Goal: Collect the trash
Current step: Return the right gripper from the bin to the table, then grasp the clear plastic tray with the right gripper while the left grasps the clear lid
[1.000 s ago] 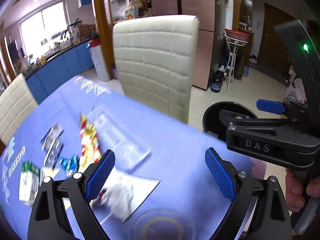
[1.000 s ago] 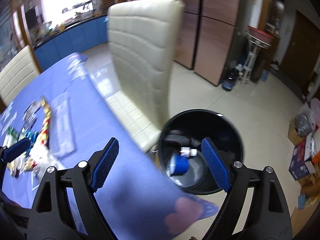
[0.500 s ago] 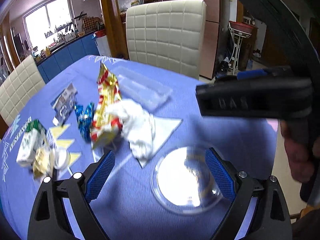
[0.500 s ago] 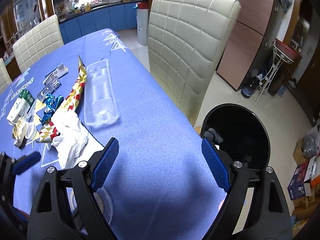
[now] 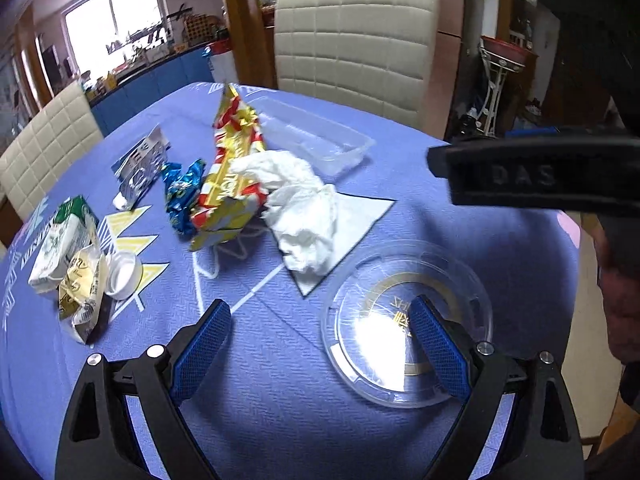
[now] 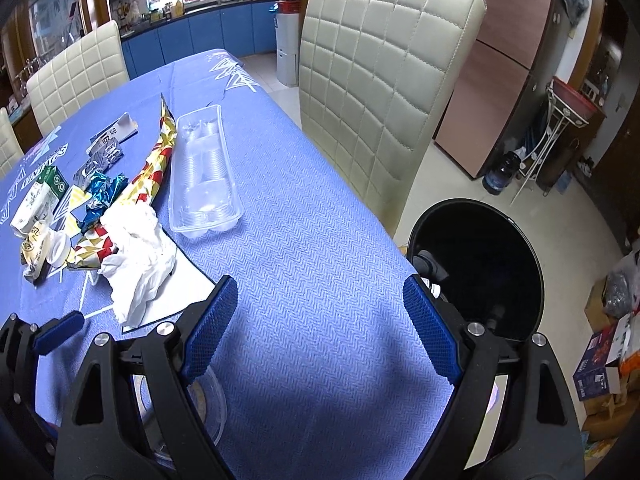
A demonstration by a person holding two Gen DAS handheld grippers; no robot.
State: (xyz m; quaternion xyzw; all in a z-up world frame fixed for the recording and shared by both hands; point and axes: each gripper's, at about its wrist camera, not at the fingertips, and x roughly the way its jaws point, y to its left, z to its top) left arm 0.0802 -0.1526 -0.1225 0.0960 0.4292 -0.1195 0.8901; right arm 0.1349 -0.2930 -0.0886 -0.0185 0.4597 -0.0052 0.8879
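Trash lies on the blue tablecloth [image 5: 280, 400]: a crumpled white tissue [image 5: 304, 208] [image 6: 136, 256], a red and gold snack wrapper [image 5: 232, 168] [image 6: 156, 160], a blue foil wrapper [image 5: 182, 192], a clear plastic tray [image 5: 316, 136] [image 6: 204, 176], a green and white carton [image 5: 60, 236] and a clear round lid [image 5: 404, 320]. My left gripper [image 5: 318, 344] hangs low over the cloth with its jaws closing. The lid lies partly between them, under the right finger, and the pads do not press on it. My right gripper [image 6: 320, 328] stands open over bare cloth, holding nothing.
A black bin [image 6: 480, 264] stands on the floor off the table's right edge. A cream chair [image 6: 380, 80] is pushed against the far side. The right-hand tool's black housing [image 5: 540, 176] crosses the left wrist view, with a person's hand [image 5: 620, 280] below it.
Both views have swung from the bin and chair back onto the table. My left gripper has come down over the round lid, and the trash pile now looks nearer.
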